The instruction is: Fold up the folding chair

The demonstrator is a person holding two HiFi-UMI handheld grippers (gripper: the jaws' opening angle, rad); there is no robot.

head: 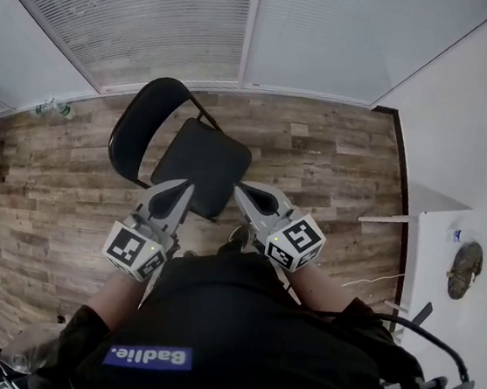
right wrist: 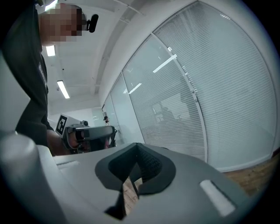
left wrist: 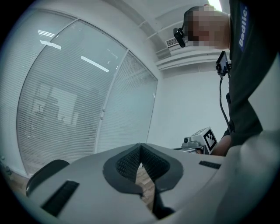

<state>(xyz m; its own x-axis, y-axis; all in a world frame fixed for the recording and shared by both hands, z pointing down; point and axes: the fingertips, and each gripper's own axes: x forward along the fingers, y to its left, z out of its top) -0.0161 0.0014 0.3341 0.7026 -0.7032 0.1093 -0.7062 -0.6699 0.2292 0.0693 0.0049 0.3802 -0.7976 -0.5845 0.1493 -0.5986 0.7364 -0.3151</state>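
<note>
The wooden floor fills the middle of the head view. A glass wall with closed blinds runs across the top of the frame, and a white wall takes the right side. The person's dark shirt covers the bottom of the frame.

The folding chair stands on the floor just above the centre of the head view. It is black and it is unfolded: the seat lies flat, and the rounded backrest rises at its upper left.

The left gripper reaches up from the lower left, and its tip lies over the lower left edge of the seat. The right gripper reaches up from the lower right, with its tip at the lower right corner of the seat. I cannot tell if either tip touches the chair. In the left gripper view the jaws of the left gripper are pressed together with nothing between them. In the right gripper view the right gripper is closed and empty in the same way.

A small bottle lies on the floor at the upper left, near the glass wall. A brownish object sits at the right edge of the head view.
</note>
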